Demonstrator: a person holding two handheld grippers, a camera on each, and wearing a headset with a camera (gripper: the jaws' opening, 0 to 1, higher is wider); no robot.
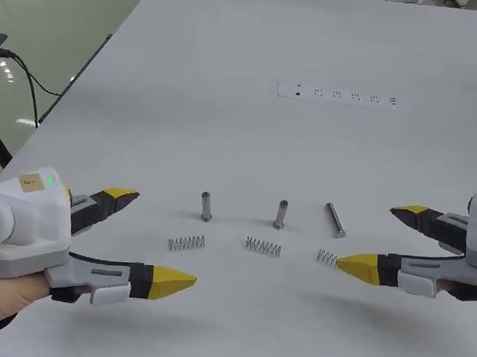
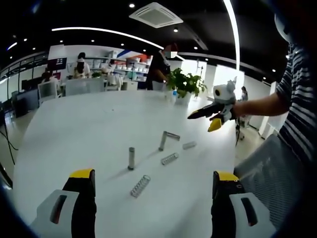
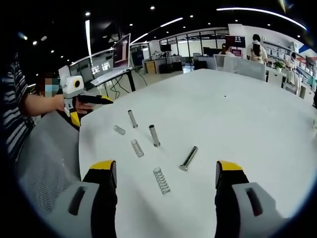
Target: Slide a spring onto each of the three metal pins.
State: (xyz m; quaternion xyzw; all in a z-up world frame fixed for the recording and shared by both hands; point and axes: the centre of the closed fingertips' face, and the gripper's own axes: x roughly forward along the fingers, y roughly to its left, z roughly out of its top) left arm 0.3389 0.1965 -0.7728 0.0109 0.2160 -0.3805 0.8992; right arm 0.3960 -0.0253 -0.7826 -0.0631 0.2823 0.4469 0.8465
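In the head view, two standing pins (image 1: 206,206) and one lying pin (image 1: 335,219) are on the white table (image 1: 225,138), three springs (image 1: 264,246) lie just in front, and the left gripper (image 1: 163,238) and right gripper (image 1: 366,238) are both wide open, holding nothing. The left gripper view shows a big office with a potted plant (image 2: 185,83), ceiling lights (image 2: 230,25) and people (image 2: 158,74). The right gripper view shows desks (image 3: 111,75) and a screen (image 3: 122,49) behind the table.

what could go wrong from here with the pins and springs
The right pin lies on its side and may roll when the right gripper touches it.
The left pin and middle pin stand loose on the table; a nudge while threading could topple them.
The right spring is small and lies loose, so the open fingers may flick it away.
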